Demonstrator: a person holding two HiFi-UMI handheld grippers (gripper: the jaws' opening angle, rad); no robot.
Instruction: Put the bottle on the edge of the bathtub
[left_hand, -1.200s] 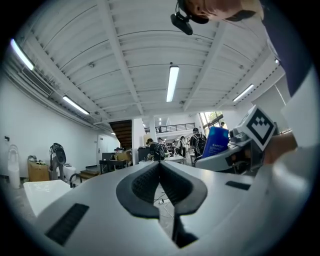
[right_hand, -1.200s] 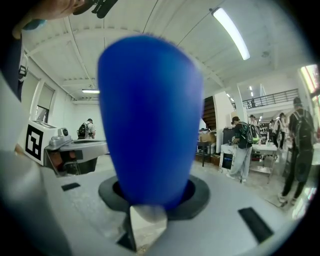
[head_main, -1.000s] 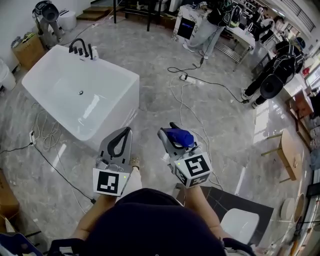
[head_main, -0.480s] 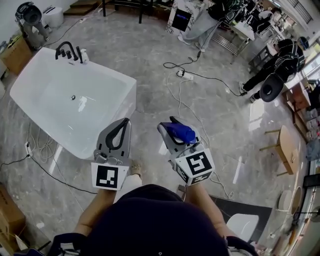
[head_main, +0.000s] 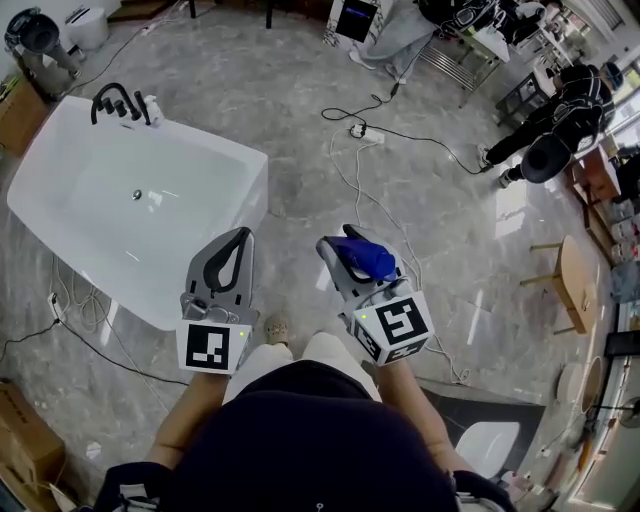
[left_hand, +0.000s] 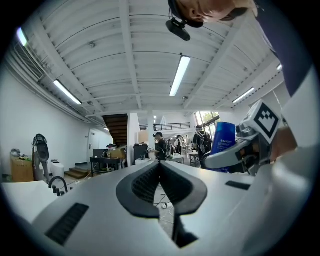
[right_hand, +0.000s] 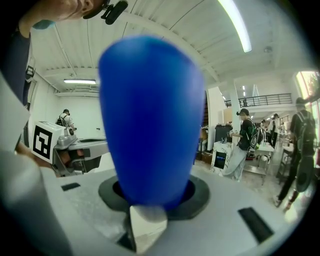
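My right gripper (head_main: 346, 254) is shut on a blue bottle (head_main: 364, 258), held at waist height over the grey floor. In the right gripper view the bottle (right_hand: 150, 125) fills the middle, standing up from between the jaws. My left gripper (head_main: 232, 262) is shut with nothing in it; its black pads (left_hand: 159, 187) meet in the left gripper view, where the bottle (left_hand: 223, 142) shows at the right. The white bathtub (head_main: 215, 150) stands to the front left, with a black tap (head_main: 113, 100) at its far end. Both grippers are short of the tub's near rim.
Cables (head_main: 375, 130) and a power strip (head_main: 352, 131) lie across the marble floor ahead. More cable (head_main: 75, 290) trails beside the tub. People (head_main: 545, 140) stand at the far right near tables. A white stool (head_main: 485, 450) is at my right foot, a cardboard box (head_main: 25, 435) at lower left.
The view has shifted forward: the bathtub now sits further left and lower in the head view. Both grippers keep the same pose, the bottle still in the right one.
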